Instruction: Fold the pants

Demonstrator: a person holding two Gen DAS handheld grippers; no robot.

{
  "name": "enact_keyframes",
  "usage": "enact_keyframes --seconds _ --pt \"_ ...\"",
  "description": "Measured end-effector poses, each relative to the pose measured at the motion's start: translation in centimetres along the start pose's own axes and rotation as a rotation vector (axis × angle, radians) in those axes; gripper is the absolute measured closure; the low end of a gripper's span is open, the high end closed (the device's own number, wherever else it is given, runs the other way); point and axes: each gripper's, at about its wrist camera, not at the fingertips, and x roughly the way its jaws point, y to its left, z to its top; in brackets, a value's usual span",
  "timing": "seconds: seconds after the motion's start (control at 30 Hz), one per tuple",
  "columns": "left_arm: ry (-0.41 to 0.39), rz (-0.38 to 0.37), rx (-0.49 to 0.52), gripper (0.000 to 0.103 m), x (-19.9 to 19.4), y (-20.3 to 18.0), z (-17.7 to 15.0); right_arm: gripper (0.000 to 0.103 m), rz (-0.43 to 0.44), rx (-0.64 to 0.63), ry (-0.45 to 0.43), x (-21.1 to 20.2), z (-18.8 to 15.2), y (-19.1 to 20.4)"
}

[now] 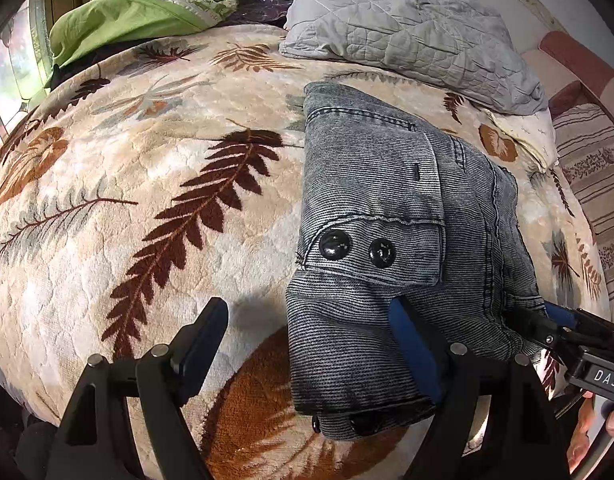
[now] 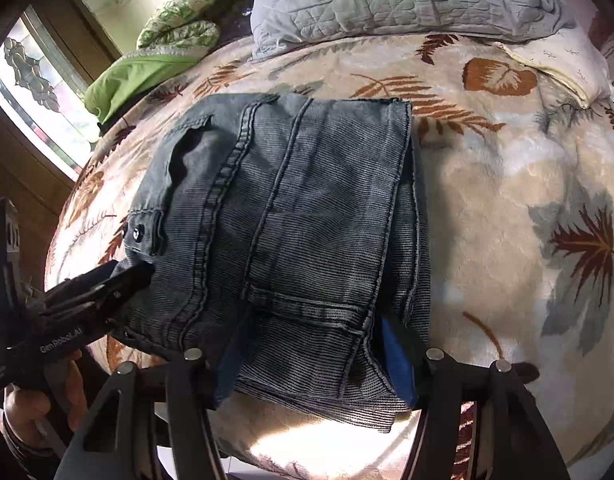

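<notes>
Folded grey denim pants (image 1: 387,184) (image 2: 291,208) lie in a compact stack on the leaf-patterned blanket (image 1: 147,200). My left gripper (image 1: 307,340) stands wide open at the stack's near left corner. Its right finger (image 1: 415,356) rests on the denim and its left finger hangs over bare blanket. My right gripper (image 2: 315,360) is open around the near edge of the stack, a blue pad (image 2: 395,364) on either side of the fabric. Each gripper shows in the other's view: the right gripper (image 1: 559,316) at the pants' right edge, the left gripper (image 2: 123,280) at their left edge.
A grey quilted pillow (image 1: 407,28) and green bedding (image 1: 119,24) lie at the far end of the bed. Striped bedding (image 1: 591,168) runs along the right side. A window (image 2: 35,92) is at the far left. A hand (image 2: 27,404) holds the left gripper.
</notes>
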Motion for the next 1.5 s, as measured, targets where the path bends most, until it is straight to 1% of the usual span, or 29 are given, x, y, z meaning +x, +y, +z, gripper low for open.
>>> enact_keyframes --seconds 0.07,0.13,0.17,0.2,0.23,0.27,0.3,0.4,0.5,0.53,0.6,0.67,0.77,0.8,0.87,0.93,1.03,1.1,1.17,1.2,1.23,1.27,1.3,1.33,1.37,1.4,1.43,1.47,1.5 --pt "0.002 -0.005 -0.004 0.02 0.0 0.3 0.1 0.039 0.021 0.037 -0.003 -1.0 0.3 -0.4" --pt "0.002 -0.006 -0.007 0.02 0.1 0.4 0.0 0.038 0.041 0.027 -0.051 -2.3 0.1 -0.3" --pt "0.001 -0.004 -0.008 0.02 0.1 0.3 0.0 0.037 0.035 0.011 -0.055 -2.4 -0.2 -0.1" --pt "0.002 -0.003 -0.007 0.02 0.1 0.2 0.0 0.035 0.025 -0.007 -0.031 -1.8 -0.6 -0.1" --pt "0.002 -0.003 -0.004 0.02 0.2 0.2 -0.1 0.034 0.001 -0.02 0.005 -0.7 -1.1 -0.2" --pt "-0.006 0.003 -0.001 0.02 0.1 0.1 -0.1 0.034 0.0 -0.02 0.01 -0.3 -1.4 -0.5" --pt "-0.009 0.005 0.005 0.02 0.0 0.1 -0.1 0.034 0.007 -0.012 -0.004 -0.6 -1.4 -0.6" --pt "-0.002 -0.001 -0.003 0.02 0.1 0.3 0.0 0.034 0.003 -0.003 -0.003 -1.8 -0.9 -0.3" --pt "-0.007 -0.001 -0.003 0.019 0.0 0.3 -0.1 0.034 0.083 0.037 -0.028 -2.7 -0.5 -0.7" --pt "-0.004 -0.004 -0.005 0.019 0.0 0.3 -0.1 0.034 0.09 0.052 -0.03 -2.7 -0.5 -1.0" --pt "0.005 -0.034 -0.016 0.019 -0.3 0.7 0.2 0.034 0.134 0.101 -0.016 -2.7 -0.4 -2.2" --pt "-0.003 -0.091 -0.067 0.019 -1.1 1.9 0.8 0.034 0.192 0.166 -0.018 -3.0 0.1 -3.8" --pt "-0.067 -0.143 -0.171 0.019 -2.3 4.2 2.1 0.032 0.236 0.261 -0.05 -3.4 1.6 -6.5" --pt "-0.06 -0.151 -0.193 0.019 -2.1 4.7 2.6 0.032 0.258 0.295 -0.041 -3.0 2.3 -7.4" --pt "-0.012 -0.186 -0.219 0.019 -0.9 5.4 3.4 0.032 0.324 0.354 -0.016 -1.7 3.8 -8.9" --pt "0.033 -0.215 -0.241 0.019 0.3 5.8 3.8 0.032 0.349 0.367 0.024 -0.2 5.0 -9.4" --pt "0.061 -0.245 -0.241 0.019 1.4 5.3 4.3 0.032 0.313 0.361 0.064 1.8 6.4 -9.3" --pt "0.087 -0.247 -0.212 0.019 2.0 4.5 4.6 0.032 0.277 0.365 0.091 2.9 6.5 -9.4" --pt "0.087 -0.243 -0.172 0.019 2.2 3.6 4.6 0.031 0.284 0.344 0.086 3.0 6.4 -8.9" --pt "0.079 -0.23 -0.154 0.019 2.2 3.3 4.7 0.044 0.288 0.312 0.091 2.9 6.5 -8.3" --pt "0.078 -0.216 -0.13 0.02 2.3 2.8 4.8 0.072 0.265 0.284 0.091 2.7 6.4 -7.8" --pt "0.075 -0.203 -0.099 0.024 2.3 2.4 4.9 0.079 0.213 0.259 0.08 2.3 6.2 -7.3" --pt "0.069 -0.194 -0.06 0.041 2.2 1.8 5.0 0.087 0.2 0.241 0.069 1.9 6.0 -6.9" --pt "0.067 -0.188 -0.02 0.052 2.2 1.2 5.2 0.088 0.184 0.226 0.058 1.4 5.7 -6.5" --pt "0.056 -0.169 0.012 0.053 2.0 0.5 5.2 0.088 0.158 0.216 0.042 0.8 5.3 -6.0" --pt "0.046 -0.143 0.044 0.053 1.8 -0.1 5.3 0.088 0.109 0.189 0.027 0.6 4.9 -5.4" --pt "0.049 -0.122 0.074 0.053 2.0 -0.6 5.2 0.088 0.045 0.142 0.026 0.9 4.5 -4.6" --pt "0.058 -0.109 0.095 0.053 2.2 -1.0 5.2 0.087 0.0 0.103 0.036 1.6 4.2 -4.1" --pt "0.054 -0.105 0.1 0.051 2.0 -0.9 5.2 0.08 -0.013 0.099 0.028 1.9 4.1 -4.1"
